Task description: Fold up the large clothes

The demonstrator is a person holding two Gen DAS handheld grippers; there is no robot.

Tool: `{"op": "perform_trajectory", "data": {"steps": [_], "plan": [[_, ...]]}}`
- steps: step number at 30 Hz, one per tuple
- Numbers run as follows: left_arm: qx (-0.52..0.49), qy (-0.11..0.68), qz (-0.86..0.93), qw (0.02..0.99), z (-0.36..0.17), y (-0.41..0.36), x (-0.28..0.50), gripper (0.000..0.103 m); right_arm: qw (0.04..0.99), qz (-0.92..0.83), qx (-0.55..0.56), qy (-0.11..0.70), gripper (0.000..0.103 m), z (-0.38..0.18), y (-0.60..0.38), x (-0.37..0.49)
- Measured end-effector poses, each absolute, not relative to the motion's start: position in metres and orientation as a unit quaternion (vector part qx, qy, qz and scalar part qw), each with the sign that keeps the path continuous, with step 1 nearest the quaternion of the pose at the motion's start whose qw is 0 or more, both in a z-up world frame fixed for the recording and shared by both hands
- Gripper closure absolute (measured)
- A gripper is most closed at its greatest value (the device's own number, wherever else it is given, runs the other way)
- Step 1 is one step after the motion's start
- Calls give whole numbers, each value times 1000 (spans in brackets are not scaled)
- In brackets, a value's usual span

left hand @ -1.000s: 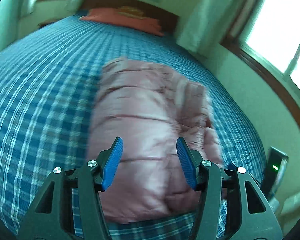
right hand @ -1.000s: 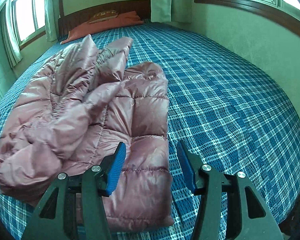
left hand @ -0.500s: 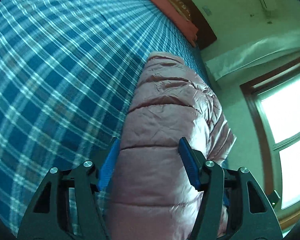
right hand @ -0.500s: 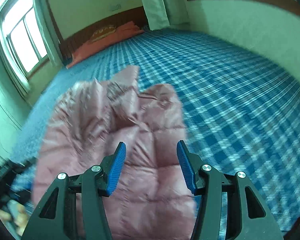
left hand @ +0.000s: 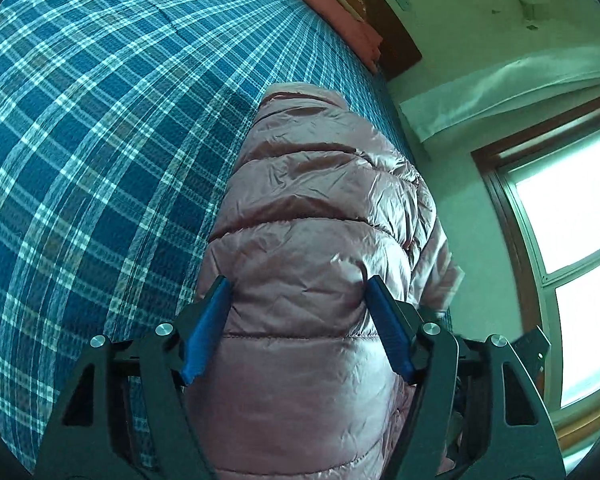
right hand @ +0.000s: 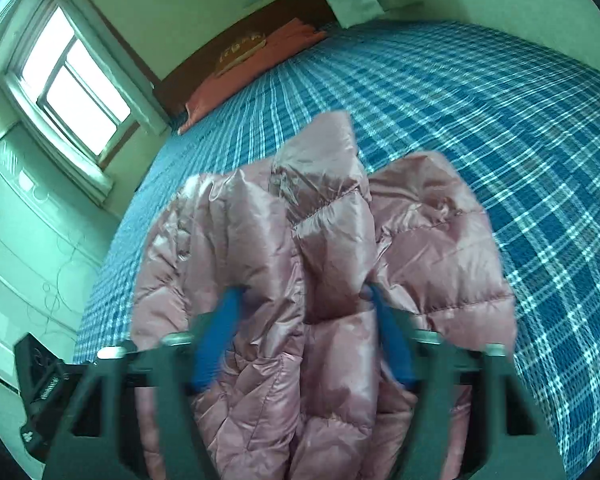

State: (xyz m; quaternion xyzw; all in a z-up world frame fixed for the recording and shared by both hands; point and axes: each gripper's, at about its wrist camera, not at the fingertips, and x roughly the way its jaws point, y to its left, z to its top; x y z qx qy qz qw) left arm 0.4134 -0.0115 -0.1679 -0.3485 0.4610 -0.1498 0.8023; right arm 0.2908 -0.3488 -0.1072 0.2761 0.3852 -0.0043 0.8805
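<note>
A pink quilted puffer jacket lies on a bed with a blue plaid cover. In the left wrist view the jacket's smooth back fills the space between my left gripper's open blue fingers, close below them. In the right wrist view the jacket is crumpled, with a sleeve or collar standing up in the middle. My right gripper is open, low over the folds, its fingers on either side of a raised ridge of fabric.
An orange-red pillow and a dark wooden headboard are at the far end of the bed. Windows and curtains line the walls. A dark device sits beside the bed, low left.
Both grippers have dropped closer to the jacket and tilted. The jacket now fills more of both views. Both grippers stay open.
</note>
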Motion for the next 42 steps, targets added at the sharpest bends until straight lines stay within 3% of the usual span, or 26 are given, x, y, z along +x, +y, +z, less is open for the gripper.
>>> {"op": "perform_trajectory", "data": {"steps": [2,4,18,22,30,36,40,42], "plan": [[-347,458,-156,803,-163,-11,414,35,890,-10,254,377,91,-102,-349,288],[-344,451,-163,807,-158,-11,415,34,897,-21,250,363,93,-96,-355,281],[-277,469,-168,822,-170,-71,429,35,868,-61,322,373,93,-144,-418,260],[-265,474,-144,827,-179,-77,433,43,863,-59,336,371,93,-155,-419,260],[-272,469,-153,826,-184,-72,431,42,859,-56,352,368,93,-158,-424,257],[-291,456,-164,825,-170,-56,413,36,855,-56,372,358,77,-139,-430,231],[-304,447,-163,826,-167,-43,390,28,848,-46,401,342,41,-126,-425,200],[-322,455,-155,816,-172,-35,378,24,845,-29,413,337,38,-121,-417,185]]}}
